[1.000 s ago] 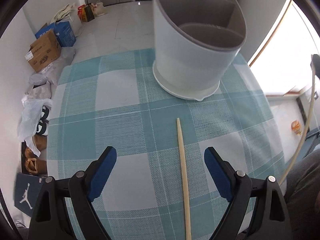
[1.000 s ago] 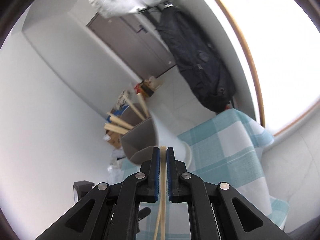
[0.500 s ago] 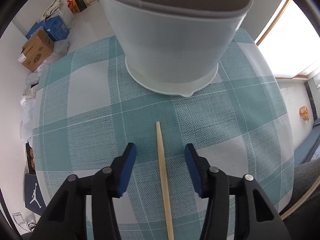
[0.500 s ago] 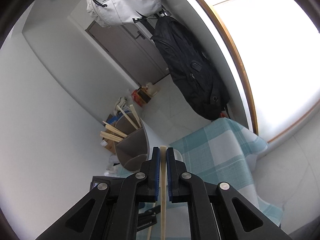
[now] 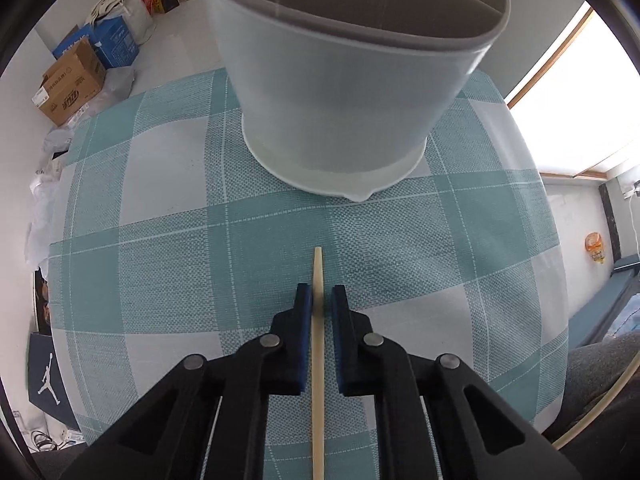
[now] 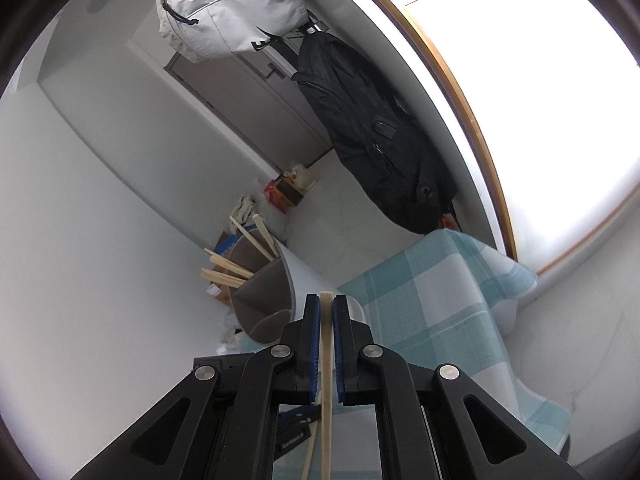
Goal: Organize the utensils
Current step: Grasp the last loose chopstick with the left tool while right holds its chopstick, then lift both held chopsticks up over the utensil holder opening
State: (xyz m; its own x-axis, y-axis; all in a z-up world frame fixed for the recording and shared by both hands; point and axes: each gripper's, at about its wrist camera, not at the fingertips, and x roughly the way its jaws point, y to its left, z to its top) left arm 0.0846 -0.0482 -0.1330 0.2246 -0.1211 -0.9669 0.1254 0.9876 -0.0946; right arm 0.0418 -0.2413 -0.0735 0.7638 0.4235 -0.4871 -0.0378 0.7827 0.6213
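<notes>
On the checked teal-and-white cloth (image 5: 168, 240) that covers the tabletop lies a pale wooden chopstick (image 5: 318, 268), and the left hand-held gripper (image 5: 320, 300) points steeply down over it with its blue pads (image 5: 305, 312) drawn in against the stick's two sides; its jaws have just been closing, with the chopstick between them, and only a short tip of the stick shows beyond the fingertips. Just past that tip stands a white utensil holder (image 5: 344, 92) with a grey inner lining, resting on the cloth on a slightly wider base. Boxes and bags (image 5: 80, 68) sit on the floor beyond the cloth's far edge. Seen from the right wrist, the right hand-held gripper (image 6: 327, 312) is raised off the tabletop and clamped on a second chopstick (image 6: 326, 360), which runs back between its fingers toward the camera. Ahead of it and to the left, the same holder (image 6: 260, 292) shows several chopsticks (image 6: 228, 268) leaning out of one of its compartments. A light grey bag (image 6: 228, 8) and a black one (image 6: 376, 128) hang on the wall behind.
</notes>
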